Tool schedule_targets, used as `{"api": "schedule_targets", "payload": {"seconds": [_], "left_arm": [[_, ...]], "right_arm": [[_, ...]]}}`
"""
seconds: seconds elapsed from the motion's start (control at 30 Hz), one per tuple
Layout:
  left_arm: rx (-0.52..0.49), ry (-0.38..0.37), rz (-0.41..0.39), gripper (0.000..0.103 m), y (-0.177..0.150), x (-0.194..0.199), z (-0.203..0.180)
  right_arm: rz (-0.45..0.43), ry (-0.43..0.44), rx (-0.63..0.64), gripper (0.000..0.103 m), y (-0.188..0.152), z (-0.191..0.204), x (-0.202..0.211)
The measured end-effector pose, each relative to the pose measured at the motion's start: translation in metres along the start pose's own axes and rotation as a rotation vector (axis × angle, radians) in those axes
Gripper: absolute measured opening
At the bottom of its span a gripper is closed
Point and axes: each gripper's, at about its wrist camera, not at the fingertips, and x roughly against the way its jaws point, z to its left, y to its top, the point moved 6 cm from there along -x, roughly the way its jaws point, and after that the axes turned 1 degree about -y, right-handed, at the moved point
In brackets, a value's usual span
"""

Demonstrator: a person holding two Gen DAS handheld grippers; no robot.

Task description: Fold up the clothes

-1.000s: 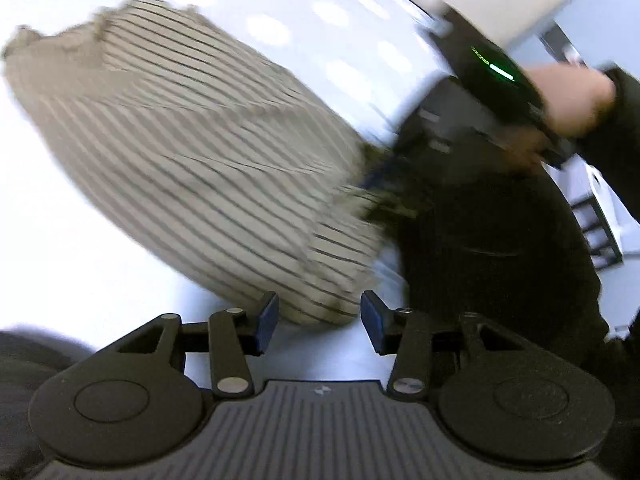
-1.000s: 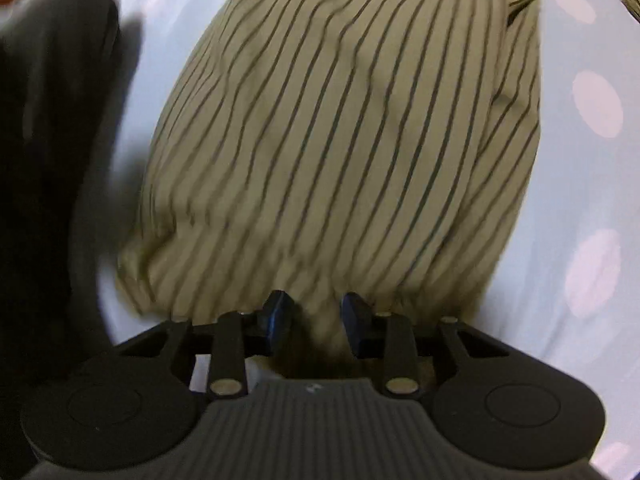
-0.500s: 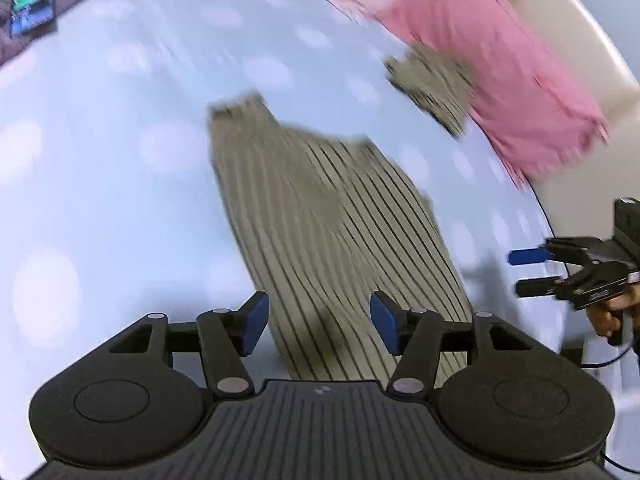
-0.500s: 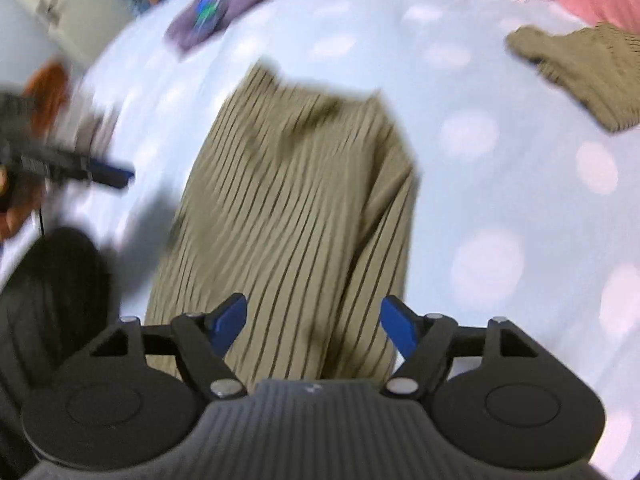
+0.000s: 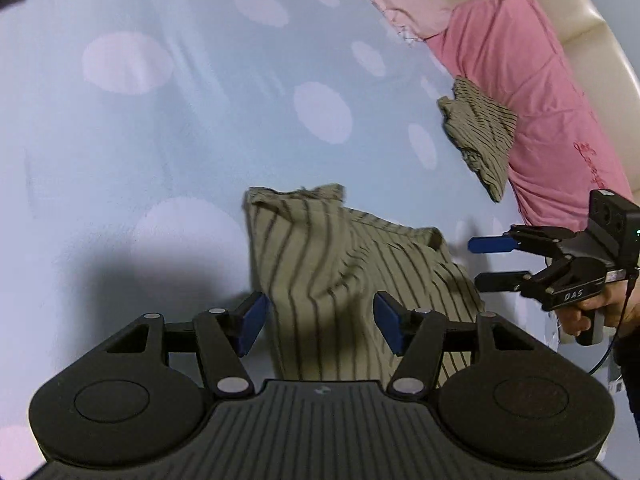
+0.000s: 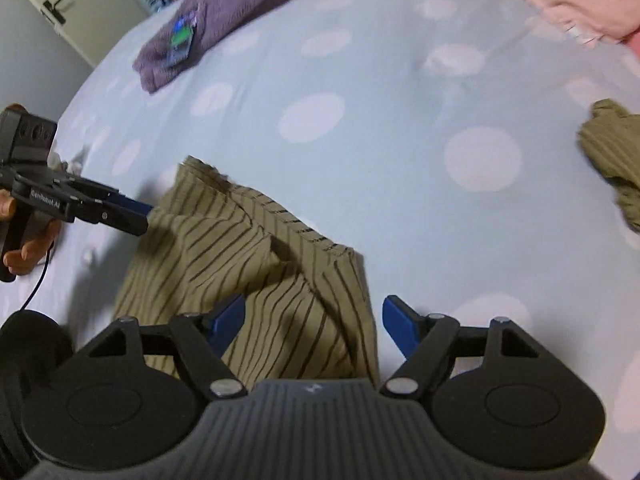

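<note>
Below my left gripper (image 5: 320, 326) the striped olive garment (image 5: 344, 272) lies rumpled on the dotted blue bedsheet (image 5: 160, 140); its jaws have just been opening and stand apart, cloth under the gap but unpinched. To fold well, I judge I should catch the far hem corners cleanly and draw them taut before laying them over. Only this view shows the pink quilt (image 5: 532, 92), and my right gripper (image 5: 494, 262) from the side, blades spread just beside the garment's right edge. From the right wrist, that gripper (image 6: 314, 322) has also just been opening, wide and empty above the garment (image 6: 256, 264). Only here appear a purple towel (image 6: 232, 8) and the door (image 6: 60, 4) beyond; a second olive piece (image 6: 612, 152) shows in both.
</note>
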Motion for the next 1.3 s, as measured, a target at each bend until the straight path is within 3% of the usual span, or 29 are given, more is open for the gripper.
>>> {"api": "schedule_targets", "payload": {"seconds": [0.13,0.27,0.37,0.4,0.43,0.47,0.5,0.53,0.73,0.93,1.1,1.3], "left_arm": [[0.013,-0.008,0.022,0.057,0.010,-0.014,0.012],[0.057,-0.065,0.009,0.058,0.018,-0.023,0.013],[0.055,-0.083,0.005,0.058,0.023,-0.029,0.009],[0.058,-0.090,-0.001,0.054,0.025,-0.029,0.008],[0.060,-0.096,-0.007,0.046,0.026,-0.029,0.007],[0.057,-0.098,-0.009,0.018,0.027,-0.029,0.006],[0.054,-0.086,-0.009,0.004,0.028,-0.028,0.006],[0.045,-0.075,-0.019,0.004,0.028,-0.024,0.004],[-0.062,-0.171,-0.132,0.001,0.023,0.014,-0.033],[-0.206,-0.241,-0.173,0.001,-0.012,0.058,-0.085],[-0.283,-0.286,-0.175,0.001,-0.052,0.088,-0.121],[-0.388,-0.316,-0.149,0.001,-0.131,0.106,-0.166]], "right_arm": [[0.050,0.011,0.031,0.078,0.008,-0.004,-0.021],[0.104,0.022,0.046,0.074,0.010,-0.008,-0.037],[0.123,0.037,0.075,0.045,0.010,-0.003,-0.043],[0.129,0.033,0.083,0.020,0.010,-0.003,-0.043],[0.135,0.030,0.087,0.003,0.010,-0.003,-0.042],[0.141,0.027,0.090,0.004,0.010,-0.004,-0.041],[0.140,0.029,0.092,0.003,0.011,-0.004,-0.040],[0.133,0.034,0.094,0.002,0.012,-0.004,-0.036],[0.055,0.068,0.097,0.002,0.014,0.002,-0.004],[-0.041,0.128,0.117,0.002,-0.003,0.017,0.047],[-0.104,0.183,0.159,0.002,-0.040,0.042,0.093],[-0.136,0.211,0.160,0.002,-0.107,0.070,0.139]]}}
